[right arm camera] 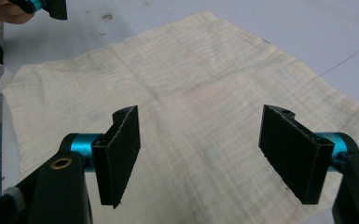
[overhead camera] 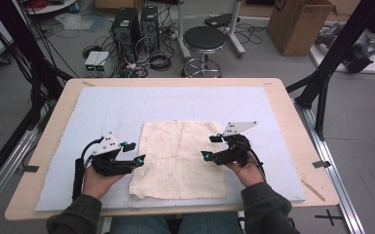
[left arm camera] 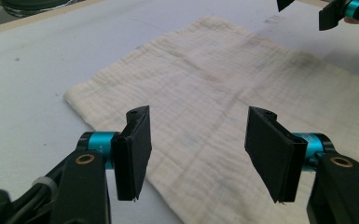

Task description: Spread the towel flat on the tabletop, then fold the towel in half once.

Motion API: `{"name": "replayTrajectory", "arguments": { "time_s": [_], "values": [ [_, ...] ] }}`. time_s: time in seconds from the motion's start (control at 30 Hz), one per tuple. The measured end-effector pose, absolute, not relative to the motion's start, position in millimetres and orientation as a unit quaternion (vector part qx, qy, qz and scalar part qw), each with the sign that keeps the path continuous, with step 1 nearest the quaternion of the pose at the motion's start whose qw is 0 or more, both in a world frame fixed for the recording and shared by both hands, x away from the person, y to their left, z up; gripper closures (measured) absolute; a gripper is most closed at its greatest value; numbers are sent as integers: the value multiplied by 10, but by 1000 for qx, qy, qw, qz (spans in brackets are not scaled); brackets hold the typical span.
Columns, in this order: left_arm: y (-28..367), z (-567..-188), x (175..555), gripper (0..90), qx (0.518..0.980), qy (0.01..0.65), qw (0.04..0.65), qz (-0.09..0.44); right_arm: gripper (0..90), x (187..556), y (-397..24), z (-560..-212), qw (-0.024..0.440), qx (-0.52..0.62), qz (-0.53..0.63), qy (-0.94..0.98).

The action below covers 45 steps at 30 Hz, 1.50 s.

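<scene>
Your left tongs stand wide apart at the left edge of the cream cloth, gripping nothing. Your right tongs gape too, empty, at its right edge. The cloth lies flat on the blue mat covering the worktop, near you.

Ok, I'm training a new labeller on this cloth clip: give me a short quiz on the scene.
1. True or false: the cream cloth lies spread flat on the pale blue mat.
2. The left hand-held gripper is: A) shut on the cloth, B) open, nothing between its jaws, C) holding a cup.
3. Which cloth edge does the right hand-held gripper hover at in the high view?

Key: 1 true; 2 B; 3 the right edge.
</scene>
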State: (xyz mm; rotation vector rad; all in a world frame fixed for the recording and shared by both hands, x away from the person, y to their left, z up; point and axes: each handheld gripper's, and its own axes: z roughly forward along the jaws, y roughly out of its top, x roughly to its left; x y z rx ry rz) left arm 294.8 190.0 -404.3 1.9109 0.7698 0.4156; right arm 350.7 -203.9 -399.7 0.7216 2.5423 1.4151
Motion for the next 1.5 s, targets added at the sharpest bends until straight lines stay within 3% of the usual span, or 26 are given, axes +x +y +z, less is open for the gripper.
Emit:
{"name": "replayTrajectory", "arguments": {
  "time_s": [0.6,1.0,1.2,1.5],
  "values": [
    [1901,-4056,3021,412,795,323,486,168,288,3559,-2008,-4011,68,241,467,848],
    [1828,-4022,3325,419,799,341,471,151,293,3835,-2075,-3990,64,274,451,847],
    [1853,-3978,3554,440,788,364,474,151,333,4038,-2122,-3939,67,295,434,849],
    [1872,-4051,3908,491,774,408,451,176,473,4395,-2170,-3878,82,331,413,844]
  ]
}}
